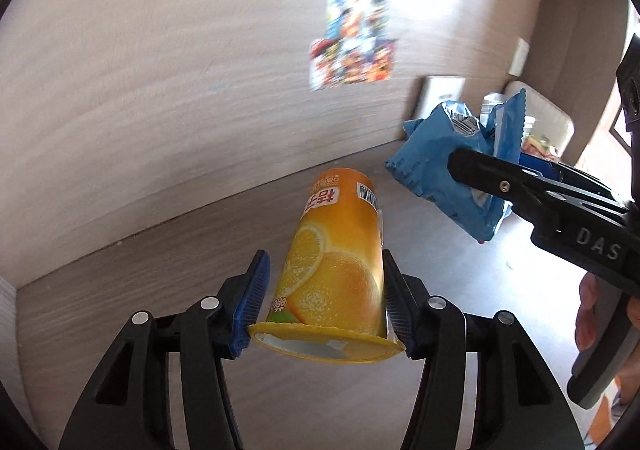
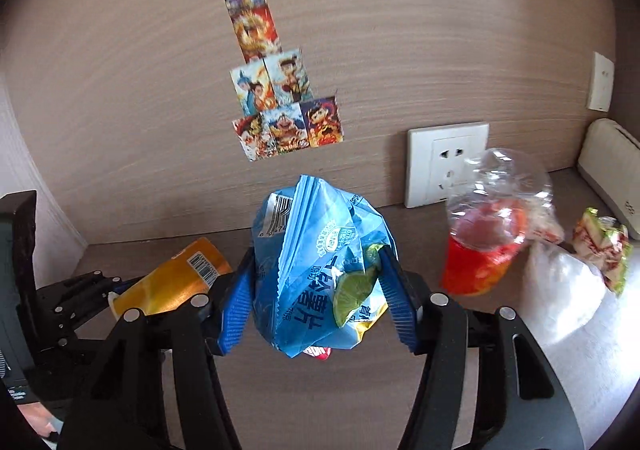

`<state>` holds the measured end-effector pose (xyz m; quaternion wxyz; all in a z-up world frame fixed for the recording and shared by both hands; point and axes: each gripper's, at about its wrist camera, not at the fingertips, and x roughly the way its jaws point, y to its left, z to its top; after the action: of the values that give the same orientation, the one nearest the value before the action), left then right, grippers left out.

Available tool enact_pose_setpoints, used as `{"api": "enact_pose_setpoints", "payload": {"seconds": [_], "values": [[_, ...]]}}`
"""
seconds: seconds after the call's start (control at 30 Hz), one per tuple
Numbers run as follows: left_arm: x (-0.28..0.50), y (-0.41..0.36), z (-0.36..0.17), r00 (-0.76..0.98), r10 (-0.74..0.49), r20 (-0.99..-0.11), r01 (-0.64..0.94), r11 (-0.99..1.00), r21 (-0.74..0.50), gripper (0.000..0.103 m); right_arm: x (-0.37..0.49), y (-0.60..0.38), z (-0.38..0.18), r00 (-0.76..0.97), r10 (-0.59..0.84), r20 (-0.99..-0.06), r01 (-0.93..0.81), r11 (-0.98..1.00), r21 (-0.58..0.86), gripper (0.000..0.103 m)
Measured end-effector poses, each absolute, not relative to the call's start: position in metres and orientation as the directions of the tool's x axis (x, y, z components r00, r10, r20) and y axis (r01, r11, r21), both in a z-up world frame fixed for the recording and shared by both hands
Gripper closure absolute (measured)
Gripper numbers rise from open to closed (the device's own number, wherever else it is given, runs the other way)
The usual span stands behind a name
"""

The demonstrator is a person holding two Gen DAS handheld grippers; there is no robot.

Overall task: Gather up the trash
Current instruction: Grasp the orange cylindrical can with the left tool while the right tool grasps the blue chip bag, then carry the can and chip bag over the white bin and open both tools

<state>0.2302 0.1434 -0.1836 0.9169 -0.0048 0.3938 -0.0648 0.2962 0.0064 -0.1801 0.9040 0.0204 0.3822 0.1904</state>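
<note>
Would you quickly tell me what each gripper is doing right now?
Left gripper: closed on the orange drink cup.
Right gripper: closed on the blue snack bag.

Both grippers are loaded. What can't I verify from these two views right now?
- Trash bin: in neither view.
- Orange cup contents: mouth faces the left wrist camera, blurred.
- Clear bottle, wrappers: motion-blurred, right wrist view.
- Table under blue chip bag: hidden by it.
</note>
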Motion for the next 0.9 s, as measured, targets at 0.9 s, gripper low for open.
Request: {"api": "enact_pose_setpoints", "payload": {"seconds": [0.9], "values": [[0.097, -0.167, -0.150, 0.558, -0.485, -0.673, 0.606, 0.793, -0.069, 0.048, 0.052, -0.282, -0.116, 0.743, -0.037, -0.668, 0.162, 0.979, 0.126, 0.042]]}}
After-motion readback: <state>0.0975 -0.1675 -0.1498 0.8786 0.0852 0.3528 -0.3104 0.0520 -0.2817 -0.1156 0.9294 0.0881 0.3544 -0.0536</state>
